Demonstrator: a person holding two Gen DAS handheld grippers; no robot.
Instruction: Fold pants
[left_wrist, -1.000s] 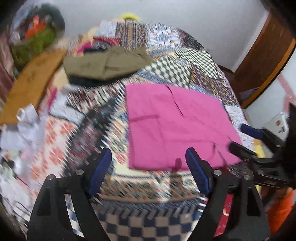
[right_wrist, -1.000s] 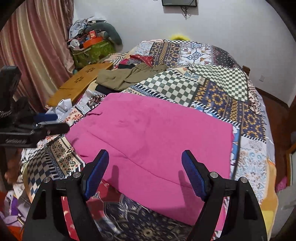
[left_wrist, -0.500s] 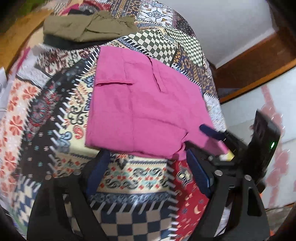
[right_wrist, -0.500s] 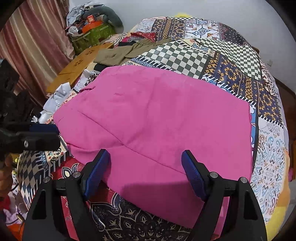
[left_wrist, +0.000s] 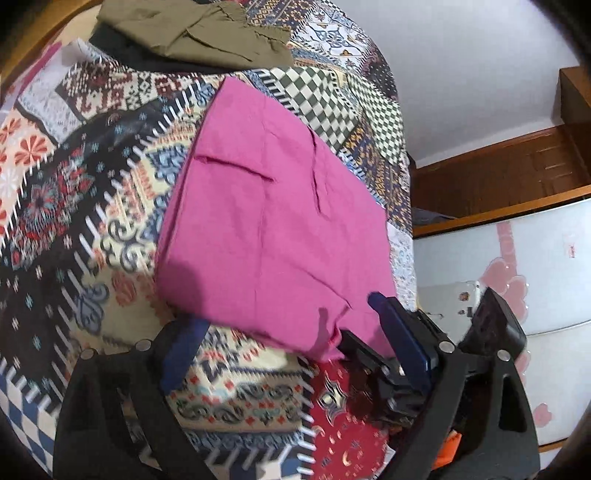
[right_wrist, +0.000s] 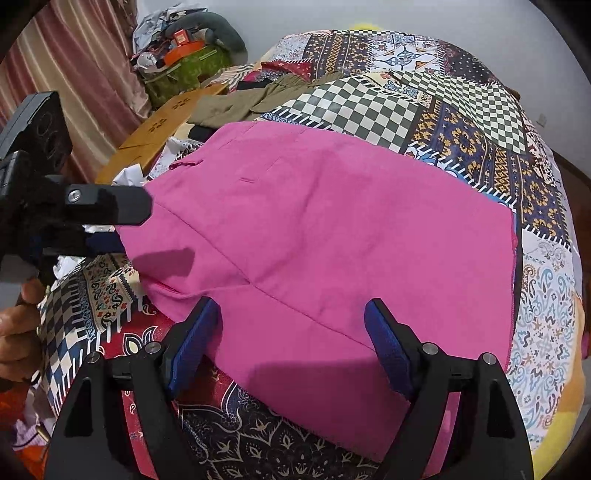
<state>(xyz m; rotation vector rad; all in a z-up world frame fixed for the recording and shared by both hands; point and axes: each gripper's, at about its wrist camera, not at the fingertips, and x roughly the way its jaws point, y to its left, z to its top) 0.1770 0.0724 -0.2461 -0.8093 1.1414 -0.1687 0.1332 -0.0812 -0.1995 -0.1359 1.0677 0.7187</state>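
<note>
The pink pants (right_wrist: 325, 236) lie flat on the patchwork bed (right_wrist: 458, 122), already doubled into a broad panel, with the near edge just ahead of both my tongs. I judge the cloth light, soft and limp: it will sag and drag rather than hold a shape, so it needs lifting at two points at once. I'd take the near edge, one corner each side, pinching both layers together so the lower one does not slip away.

My left tongs (left_wrist: 291, 350) are opening, with nothing between the pads; they hang just off the near left corner. My right tongs (right_wrist: 291, 339) stand apart over the near edge, cloth lying under the gap but not pinched.

Counting: one pink pair, one olive garment (left_wrist: 207, 33) on something dark further up the bed, two tongs, one wooden board (right_wrist: 162, 129) at the bedside
</note>
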